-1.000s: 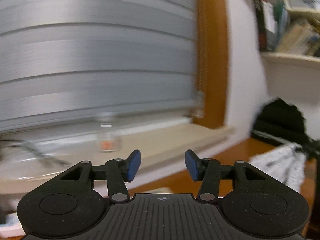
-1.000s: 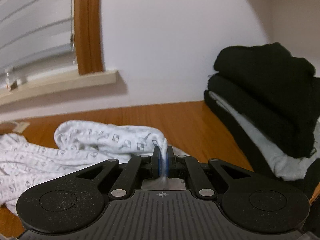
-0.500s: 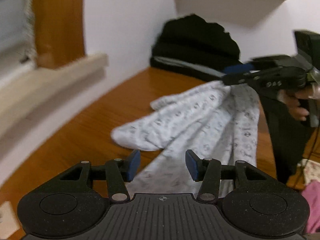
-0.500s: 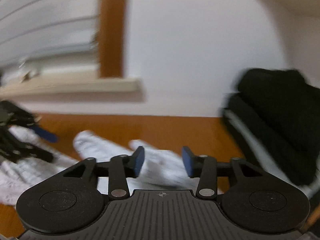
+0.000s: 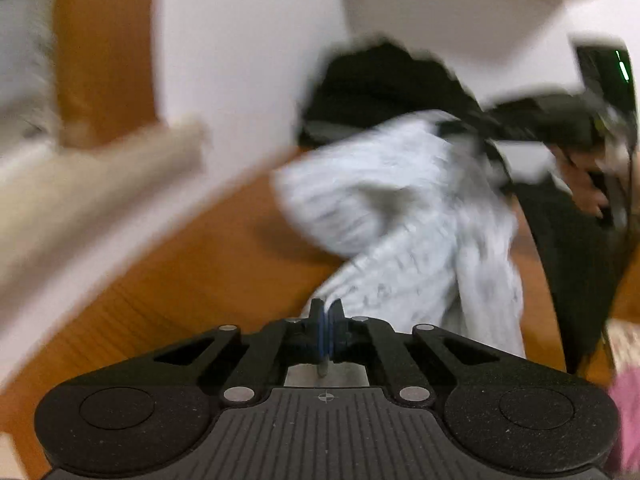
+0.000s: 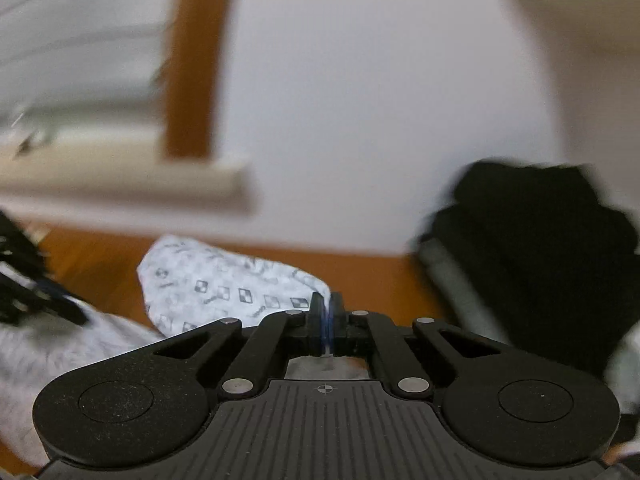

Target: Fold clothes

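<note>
Pinching the white patterned garment [image 5: 404, 216] at two spots, the left gripper [image 5: 327, 326] and right gripper [image 6: 327, 320] each have jaws clamped tight on cloth, which hangs over the wooden surface [image 5: 192, 280] near a dark clothes pile [image 6: 536, 240].

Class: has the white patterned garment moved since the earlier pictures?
Yes. The white patterned garment has lifted off the wooden table toward the black clothes pile.

White patterned garment [image 5: 404, 216] bunched, lifted over wooden table [image 5: 208, 280].
</note>
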Demonstrator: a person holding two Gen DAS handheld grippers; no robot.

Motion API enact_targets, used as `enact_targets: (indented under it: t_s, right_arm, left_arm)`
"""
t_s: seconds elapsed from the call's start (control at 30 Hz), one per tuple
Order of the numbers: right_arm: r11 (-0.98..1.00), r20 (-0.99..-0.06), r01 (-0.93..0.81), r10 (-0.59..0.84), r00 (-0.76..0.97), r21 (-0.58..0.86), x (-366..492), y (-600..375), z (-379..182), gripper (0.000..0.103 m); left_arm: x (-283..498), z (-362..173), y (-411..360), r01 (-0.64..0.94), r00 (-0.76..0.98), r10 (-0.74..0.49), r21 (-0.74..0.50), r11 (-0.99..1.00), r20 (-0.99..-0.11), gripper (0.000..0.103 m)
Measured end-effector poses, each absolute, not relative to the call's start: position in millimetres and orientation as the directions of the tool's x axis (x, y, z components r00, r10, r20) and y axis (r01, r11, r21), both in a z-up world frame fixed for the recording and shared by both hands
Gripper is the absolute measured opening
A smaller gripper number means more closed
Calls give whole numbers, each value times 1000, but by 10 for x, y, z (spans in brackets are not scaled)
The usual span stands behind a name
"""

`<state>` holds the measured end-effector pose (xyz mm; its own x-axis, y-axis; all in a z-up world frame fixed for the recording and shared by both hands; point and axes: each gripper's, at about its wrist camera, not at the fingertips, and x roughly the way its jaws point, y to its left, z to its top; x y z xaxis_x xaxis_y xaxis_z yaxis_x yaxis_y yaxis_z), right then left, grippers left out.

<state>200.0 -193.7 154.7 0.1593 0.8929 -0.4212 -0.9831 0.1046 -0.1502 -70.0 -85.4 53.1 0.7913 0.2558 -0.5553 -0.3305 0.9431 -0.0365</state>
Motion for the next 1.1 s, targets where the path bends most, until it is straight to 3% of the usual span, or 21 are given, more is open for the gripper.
enact_targets:
  t_s: [0.23, 0.57, 0.77, 0.97, 1.1]
  right_arm:
    - [312, -348, -936, 869, 351, -165, 2462, -2521, 1869, 1]
    - [215, -511, -976, 838, 191, -12, 2447, -2364, 1194, 4]
    - [228, -610, -973, 775, 166, 24, 2151, -1994, 812, 22]
    - [354, -612, -917, 771, 175, 183, 2588, -1961, 660, 32]
    - [379, -609, -888, 778, 155, 259, 2740, -1875, 573, 32]
  left_arm:
    - [-1208, 1136, -590, -462, 830, 410, -55, 885, -377, 2]
    - [-1246, 781, -557, -522, 754, 447, -26, 853, -481, 2]
    - [-1326, 688, -436, -605, 704, 535, 0, 796, -467, 2]
    - [-1491, 612, -323, -635, 690, 543, -40, 772, -478, 2]
    - [-1480, 483, -274, -628, 689, 517, -62, 776, -509, 2]
